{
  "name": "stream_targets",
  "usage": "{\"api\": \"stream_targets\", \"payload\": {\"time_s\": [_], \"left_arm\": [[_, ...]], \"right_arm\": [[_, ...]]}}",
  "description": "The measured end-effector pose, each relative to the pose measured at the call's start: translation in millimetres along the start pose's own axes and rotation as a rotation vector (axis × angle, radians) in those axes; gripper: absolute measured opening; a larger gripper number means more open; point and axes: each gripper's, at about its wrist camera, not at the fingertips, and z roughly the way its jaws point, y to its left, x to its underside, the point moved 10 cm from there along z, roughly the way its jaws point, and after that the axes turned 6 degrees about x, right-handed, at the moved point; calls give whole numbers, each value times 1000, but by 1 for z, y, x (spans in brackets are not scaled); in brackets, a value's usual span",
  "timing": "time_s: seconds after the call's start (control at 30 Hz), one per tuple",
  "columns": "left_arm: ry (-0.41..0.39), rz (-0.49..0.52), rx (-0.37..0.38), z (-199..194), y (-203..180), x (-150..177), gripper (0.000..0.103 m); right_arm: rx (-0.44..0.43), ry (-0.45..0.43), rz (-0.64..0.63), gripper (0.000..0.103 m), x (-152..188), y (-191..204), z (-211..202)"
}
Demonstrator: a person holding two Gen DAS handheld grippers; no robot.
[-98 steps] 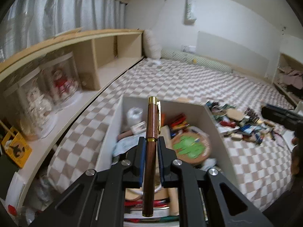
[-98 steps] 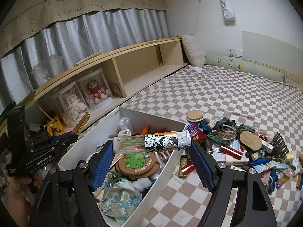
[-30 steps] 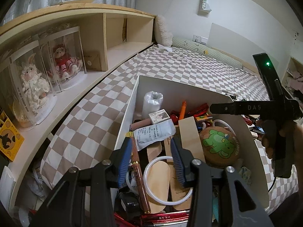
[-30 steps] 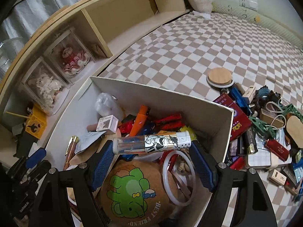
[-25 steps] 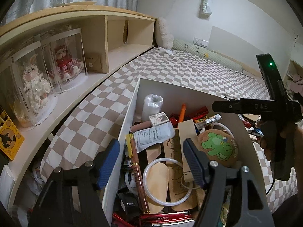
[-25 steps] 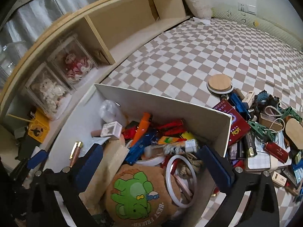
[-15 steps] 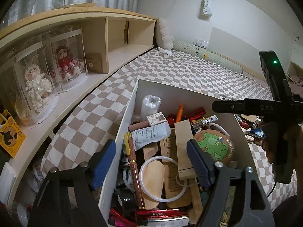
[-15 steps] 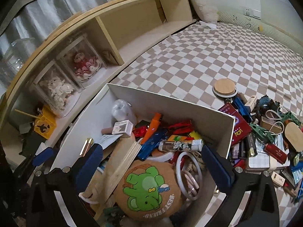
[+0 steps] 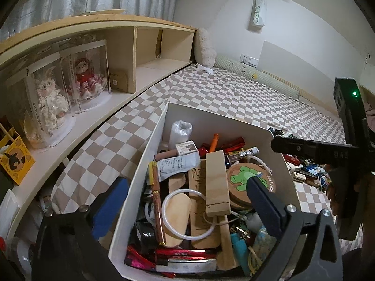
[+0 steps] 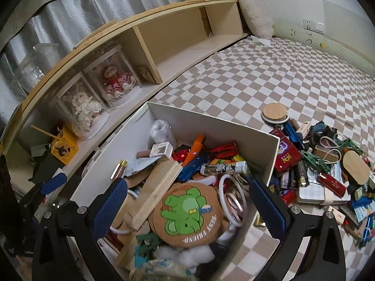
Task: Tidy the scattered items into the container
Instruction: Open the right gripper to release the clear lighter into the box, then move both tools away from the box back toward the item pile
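A white box (image 9: 218, 118) (image 10: 211, 120) on the checked bed holds many small items. My left gripper (image 9: 187, 201) is open and empty above its near end. A brown pen with gold trim (image 9: 156, 199) lies along the box's left side. My right gripper (image 10: 187, 201) is open and empty above the box. A clear printed tube (image 10: 223, 167) lies inside near the far wall, also seen in the left wrist view (image 9: 243, 152). A round cork coaster with a green figure (image 10: 187, 213) and a wooden block (image 9: 216, 182) lie in the box.
A pile of scattered items (image 10: 328, 171) lies on the bed right of the box, with a round wooden lid (image 10: 274, 112) at its far edge. A wooden shelf (image 9: 121, 53) with boxed dolls (image 9: 68, 86) runs along the left. The right gripper's body (image 9: 346, 145) shows at the right.
Both grippers have opened. The left one let the pen go into the box's left side, the right one dropped the clear tube near the far wall. Both have since lifted back a little.
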Motion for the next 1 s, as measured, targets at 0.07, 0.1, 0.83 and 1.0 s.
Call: {"api": "stream_targets", "payload": {"time_s": [0.07, 0.1, 0.83, 1.0], "left_arm": [[-7, 2, -3, -3, -3, -1, 102], [-10, 3, -2, -5, -5, -1, 102], [-13, 37, 61, -15, -72, 3, 102], [-6, 43, 78, -14, -90, 10, 102]], "right_arm": [[14, -11, -10, 103, 3, -2, -5], [24, -20, -15, 103, 3, -4, -9], [145, -188, -43, 103, 36, -43, -94], [174, -184, -59, 103, 51, -53, -99]]}}
